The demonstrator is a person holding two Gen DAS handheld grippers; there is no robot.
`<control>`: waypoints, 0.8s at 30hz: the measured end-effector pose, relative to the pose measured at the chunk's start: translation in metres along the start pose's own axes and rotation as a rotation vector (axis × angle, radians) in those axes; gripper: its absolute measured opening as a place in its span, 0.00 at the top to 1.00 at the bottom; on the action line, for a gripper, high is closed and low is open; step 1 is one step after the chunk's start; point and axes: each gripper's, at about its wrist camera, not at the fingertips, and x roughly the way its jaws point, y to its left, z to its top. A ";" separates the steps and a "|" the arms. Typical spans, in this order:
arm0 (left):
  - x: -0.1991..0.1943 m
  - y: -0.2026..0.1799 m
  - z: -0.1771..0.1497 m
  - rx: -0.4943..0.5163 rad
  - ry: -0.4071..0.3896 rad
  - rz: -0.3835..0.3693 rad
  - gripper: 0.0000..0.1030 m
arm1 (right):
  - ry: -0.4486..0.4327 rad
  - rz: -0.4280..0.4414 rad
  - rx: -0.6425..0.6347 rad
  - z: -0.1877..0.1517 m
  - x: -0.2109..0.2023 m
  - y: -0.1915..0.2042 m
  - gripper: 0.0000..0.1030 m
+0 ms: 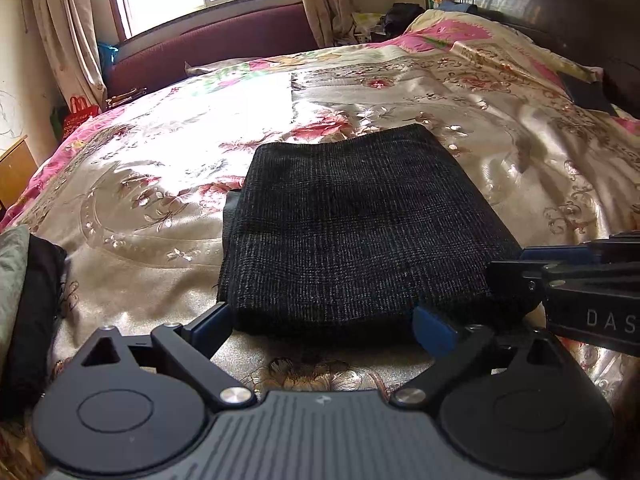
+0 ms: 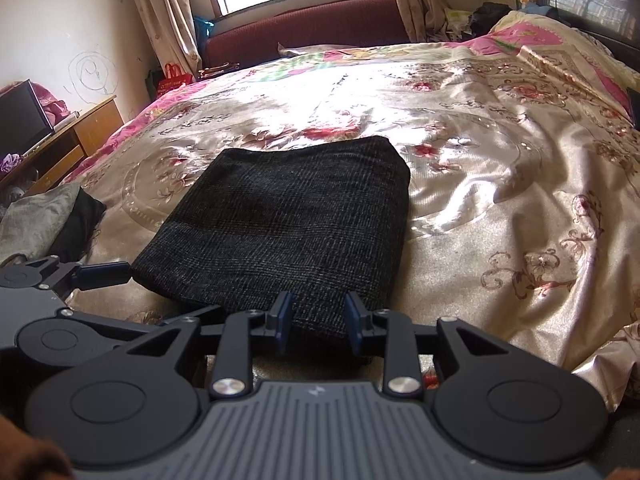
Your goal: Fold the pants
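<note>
The dark checked pants [image 1: 352, 232] lie folded into a compact rectangle on the floral bedspread [image 1: 168, 184]. They also show in the right wrist view [image 2: 288, 232]. My left gripper [image 1: 324, 326] is open wide at the near edge of the folded pants, its blue pads on either side of that edge. My right gripper [image 2: 318, 318] is open a moderate way, its pads over the near right corner of the pants, with nothing held. The right gripper also shows at the right edge of the left wrist view [image 1: 560, 276], and the left gripper at the left of the right wrist view [image 2: 80, 276].
A grey and black pile of clothes [image 2: 52, 220] lies on the bed's left edge. A dark headboard [image 1: 560, 12] is at the right, a maroon bench [image 2: 304, 24] under the window, and a wooden desk with a monitor [image 2: 24, 116] at the left.
</note>
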 end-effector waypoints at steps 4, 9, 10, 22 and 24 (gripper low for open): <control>-0.001 -0.001 -0.001 -0.002 -0.001 -0.003 0.00 | -0.001 0.002 0.004 0.000 -0.001 0.000 0.70; -0.002 -0.002 -0.001 0.001 0.000 -0.005 0.00 | 0.000 0.002 0.003 -0.001 -0.002 0.000 0.70; -0.002 -0.002 -0.002 0.001 0.000 -0.007 0.00 | 0.000 0.002 0.003 -0.001 -0.002 0.000 0.70; -0.008 -0.009 -0.003 0.028 -0.013 -0.010 0.00 | 0.000 0.005 0.001 -0.004 -0.006 0.001 0.69; -0.008 -0.008 -0.003 0.028 -0.014 -0.010 0.00 | 0.000 0.005 0.001 -0.004 -0.005 0.001 0.69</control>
